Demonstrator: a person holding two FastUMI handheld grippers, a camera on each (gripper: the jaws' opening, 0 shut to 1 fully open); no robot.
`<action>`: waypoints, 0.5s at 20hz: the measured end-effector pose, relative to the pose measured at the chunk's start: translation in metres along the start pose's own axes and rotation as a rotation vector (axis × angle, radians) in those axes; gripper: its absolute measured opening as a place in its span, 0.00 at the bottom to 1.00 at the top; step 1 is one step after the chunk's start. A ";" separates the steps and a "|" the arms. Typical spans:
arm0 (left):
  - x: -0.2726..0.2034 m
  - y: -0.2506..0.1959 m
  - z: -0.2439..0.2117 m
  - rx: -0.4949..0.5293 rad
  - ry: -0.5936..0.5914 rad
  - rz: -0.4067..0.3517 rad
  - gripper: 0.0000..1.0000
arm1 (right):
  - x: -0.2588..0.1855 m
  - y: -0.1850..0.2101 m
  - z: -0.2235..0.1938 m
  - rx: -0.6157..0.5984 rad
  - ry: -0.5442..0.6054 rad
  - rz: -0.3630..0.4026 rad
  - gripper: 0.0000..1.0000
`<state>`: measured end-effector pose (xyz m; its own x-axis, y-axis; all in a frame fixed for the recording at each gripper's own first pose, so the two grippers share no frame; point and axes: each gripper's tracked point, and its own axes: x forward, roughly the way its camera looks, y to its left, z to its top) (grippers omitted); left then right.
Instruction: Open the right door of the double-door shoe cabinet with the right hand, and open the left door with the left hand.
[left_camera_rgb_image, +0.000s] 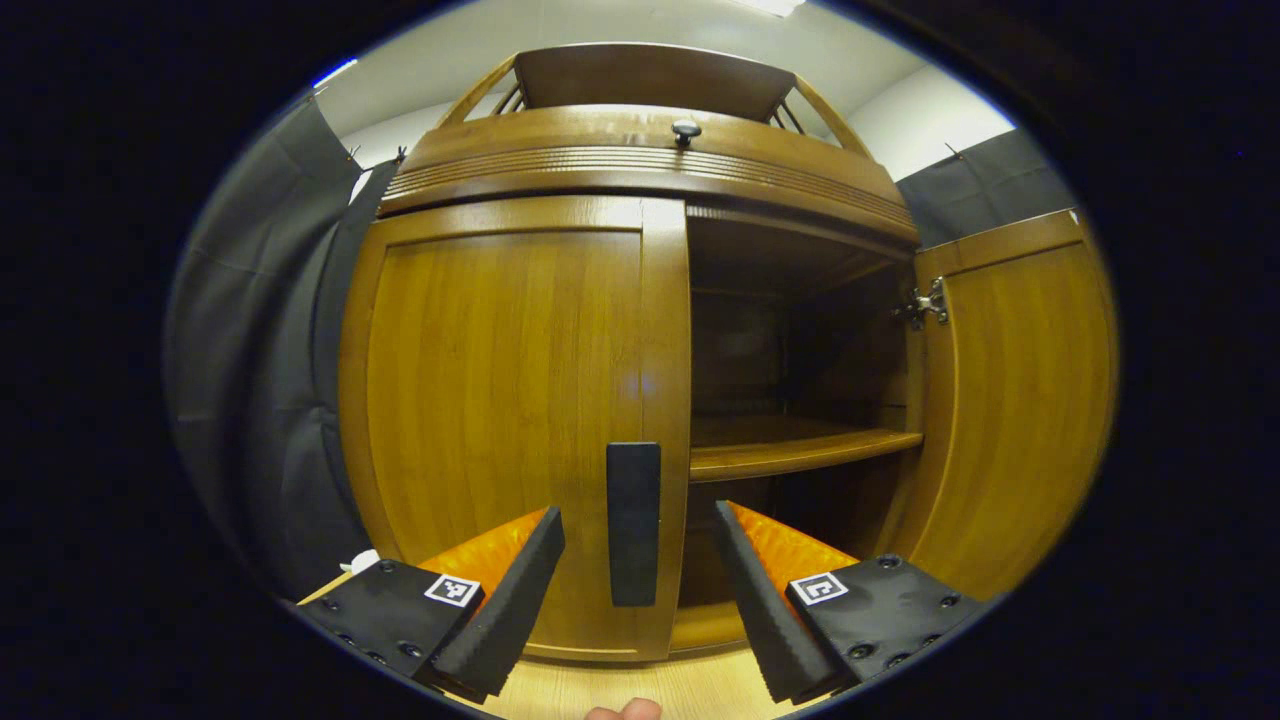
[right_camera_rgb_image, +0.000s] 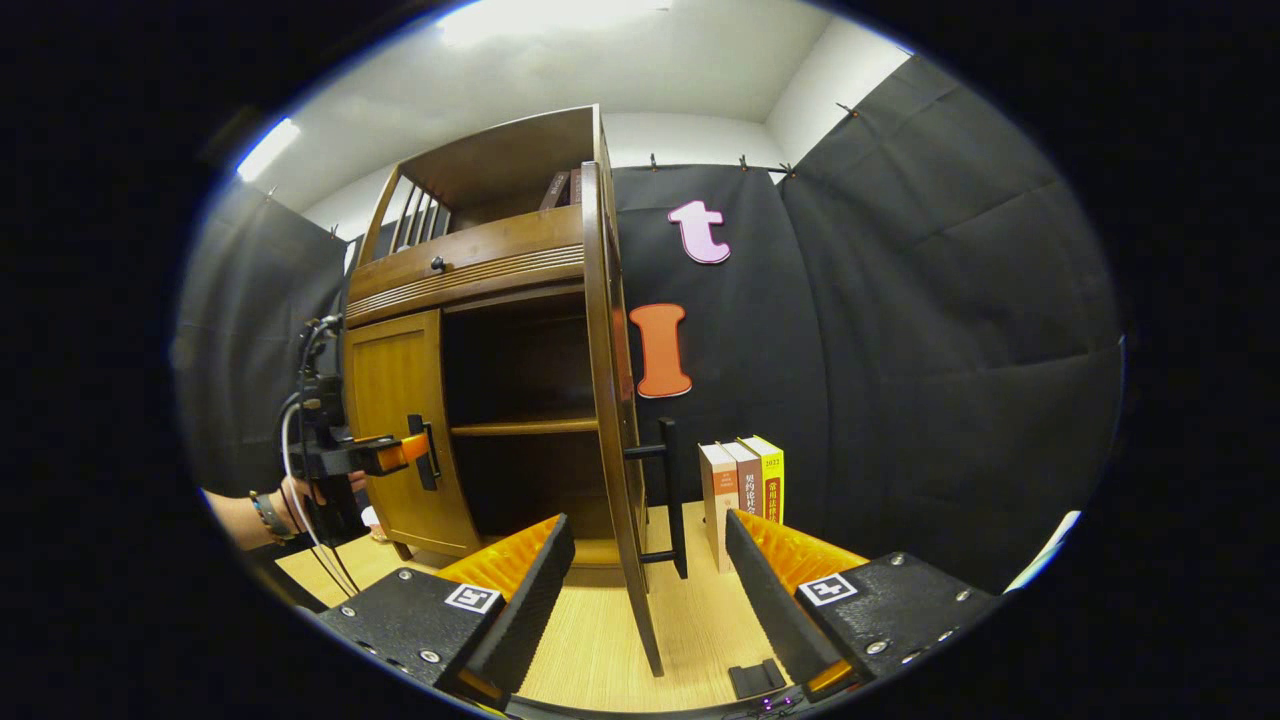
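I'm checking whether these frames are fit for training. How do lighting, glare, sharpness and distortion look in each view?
Left gripper view: strong fisheye bend bows the closed left door; soft glare near its handle; the open compartment behind the shelf is dark; focus is sharp. Right gripper view: a ceiling light blows out; the open right door curves; the books stay crisp.

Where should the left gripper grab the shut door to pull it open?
Best on the dark handle, an upright bar by the left door's inner edge, far from its hinges. The left gripper is open and faces it straight on, one finger on each side. It should probably come from the front, squeeze across the bar, then pull back. The right door already stands open.
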<state>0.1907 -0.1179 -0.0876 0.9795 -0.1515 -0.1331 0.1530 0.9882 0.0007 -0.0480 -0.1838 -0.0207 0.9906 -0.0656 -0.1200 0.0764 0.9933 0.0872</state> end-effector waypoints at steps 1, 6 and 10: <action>0.011 0.003 -0.007 0.000 0.006 0.009 0.93 | -0.001 0.000 0.001 0.010 -0.004 0.000 0.93; 0.041 0.006 -0.019 0.018 0.032 0.005 0.92 | -0.004 -0.013 0.000 0.013 -0.003 -0.041 0.93; 0.046 0.002 -0.019 0.005 0.016 -0.019 0.70 | -0.004 -0.015 -0.002 0.028 0.001 -0.061 0.93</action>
<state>0.2341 -0.1224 -0.1122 0.9742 -0.1700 -0.1486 0.1723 0.9850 0.0028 -0.0533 -0.1982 -0.0239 0.9839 -0.1263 -0.1267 0.1401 0.9843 0.1073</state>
